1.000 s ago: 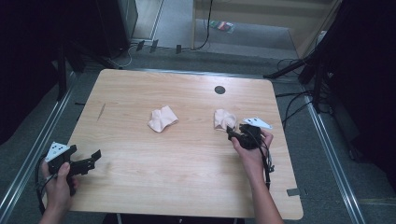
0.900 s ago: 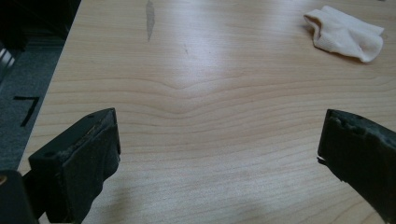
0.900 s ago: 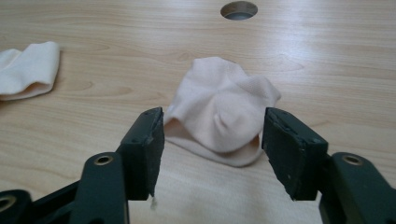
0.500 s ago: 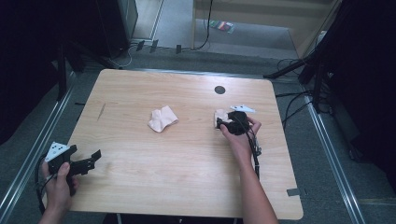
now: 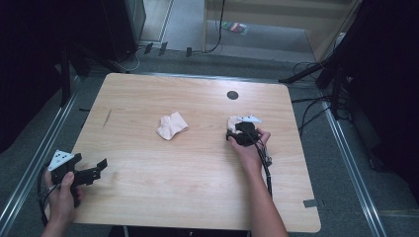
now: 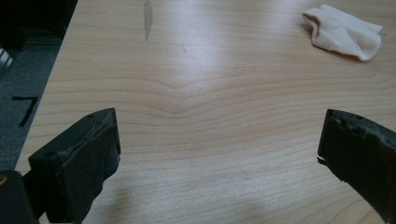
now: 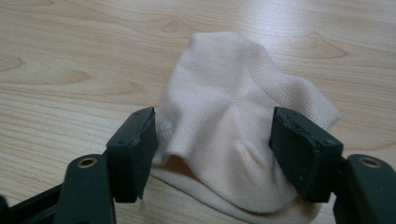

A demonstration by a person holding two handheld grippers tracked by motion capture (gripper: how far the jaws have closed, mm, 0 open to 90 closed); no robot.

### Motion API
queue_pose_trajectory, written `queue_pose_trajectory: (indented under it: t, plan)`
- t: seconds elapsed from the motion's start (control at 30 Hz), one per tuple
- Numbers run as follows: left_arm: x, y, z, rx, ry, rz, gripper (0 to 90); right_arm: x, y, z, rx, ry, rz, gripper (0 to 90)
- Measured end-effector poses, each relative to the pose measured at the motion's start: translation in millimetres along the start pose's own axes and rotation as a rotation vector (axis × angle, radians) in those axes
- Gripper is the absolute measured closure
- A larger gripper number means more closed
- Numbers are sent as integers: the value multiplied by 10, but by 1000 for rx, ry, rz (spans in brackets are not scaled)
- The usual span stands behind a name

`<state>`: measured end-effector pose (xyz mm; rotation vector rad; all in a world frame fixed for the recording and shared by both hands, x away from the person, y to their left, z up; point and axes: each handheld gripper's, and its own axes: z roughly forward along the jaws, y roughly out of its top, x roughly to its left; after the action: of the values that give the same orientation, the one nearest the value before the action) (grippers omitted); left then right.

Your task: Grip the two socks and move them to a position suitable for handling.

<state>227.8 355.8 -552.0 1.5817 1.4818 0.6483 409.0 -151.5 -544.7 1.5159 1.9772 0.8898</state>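
Socks are what I'm after, two pale ones lying apart on the wooden table (image 5: 148, 197). The farther sock (image 5: 172, 126) sits crumpled near the middle, untouched. The nearer sock (image 7: 243, 140) lies bunched between my right gripper's (image 7: 215, 154) jaws, which have just been closing around its raised fold; the pads straddle it without pressing yet, I judge. My left gripper (image 6: 219, 149) waits wide apart above bare wood at the table's near corner, out of the way.

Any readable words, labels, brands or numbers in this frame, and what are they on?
Nothing can be read.
The sock between the right gripper's open jaws carries faint small print near its cuff, too small and blurred to read.
The other sock and the table show no lettering.
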Motion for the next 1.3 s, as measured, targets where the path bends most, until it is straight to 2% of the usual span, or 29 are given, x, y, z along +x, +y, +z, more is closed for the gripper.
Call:
queue_pose_trajectory:
  t: [0.07, 0.1, 0.13, 0.23, 0.3, 0.43, 0.5, 0.53, 0.63, 0.67, 0.7, 0.73, 0.77, 0.8, 0.83, 0.87, 0.9, 0.97, 1.0, 1.03, 1.1, 1.13, 1.17, 1.2, 1.23, 1.3]
  plan:
    - [1, 0, 1, -1, 2, -2, 0, -25, -22, -19, -15, -12, 17, 488]
    - [2, 0, 3, -1, 1, -4, 0, -69, -42, -33, -34, -33, 40, 625]
    - [2, 0, 3, -1, 1, -4, 0, -69, -42, -33, -34, -33, 40, 625]
    - [4, 2, 4, 3, 3, -5, 0, -139, -67, -45, -55, -44, 66, 770]
    - [4, 2, 3, 3, 3, -4, 0, -147, -60, -55, -49, -41, 84, 786]
    - [0, 1, 2, 1, 6, -2, 0, -158, -34, -136, -42, -51, 68, 796]
    - [-4, 2, 2, 4, 7, 2, 0, -162, -28, -254, -76, -41, 65, 797]
    - [-5, 3, 2, 5, 9, 4, 0, -146, -18, -394, -100, -26, 59, 797]
    - [-10, 2, 3, 3, 11, 1, 0, -93, -15, -640, -133, 2, 42, 798]
    - [-10, 2, 3, 3, 11, 1, 0, -93, -15, -640, -133, 2, 42, 798]
    - [-14, 5, 5, 5, 17, 10, 0, -37, -19, -807, -157, 24, 33, 798]
    - [-14, 5, 5, 5, 17, 10, 0, -3, -24, -889, -164, 34, 30, 798]
    - [-22, 5, 6, 4, 25, 14, 0, 36, -33, -967, -173, 48, 29, 798]
    - [-22, 5, 6, 4, 25, 14, 0, 36, -33, -967, -173, 48, 29, 798]
    - [-29, 5, 6, 4, 31, 15, 0, 136, -65, -1109, -186, 69, 4, 797]
    - [-37, 3, 8, 2, 37, 20, 0, 136, -65, -1109, -186, 69, 4, 797]
    - [-54, 10, 2, 7, 44, 37, 0, 258, -120, -1229, -197, 91, -20, 797]
    - [-78, 20, -11, 2, 53, 51, 0, 387, -189, -1322, -197, 107, -45, 797]
    - [-78, 20, -11, 2, 53, 51, 0, 446, -226, -1356, -199, 118, -52, 797]
    - [-93, 30, -22, 1, 54, 50, 0, 446, -226, -1356, -199, 118, -52, 797]
    - [-135, 56, -52, -22, 39, 36, 0, 555, -307, -1405, -189, 136, -56, 797]
    - [-208, 82, -77, -40, 44, 51, 0, 664, -390, -1431, -175, 159, -56, 797]
    - [-250, 92, -86, -49, 38, 56, 0, 724, -430, -1435, -170, 161, -66, 796]
    - [-250, 92, -86, -49, 38, 56, 0, 724, -430, -1435, -170, 161, -66, 796]
    - [-329, 107, -102, -58, 22, 69, 0, 832, -500, -1441, -160, 175, -78, 797]
    - [-405, 117, -107, -64, 1, 77, 0, 938, -555, -1433, -143, 199, -89, 796]
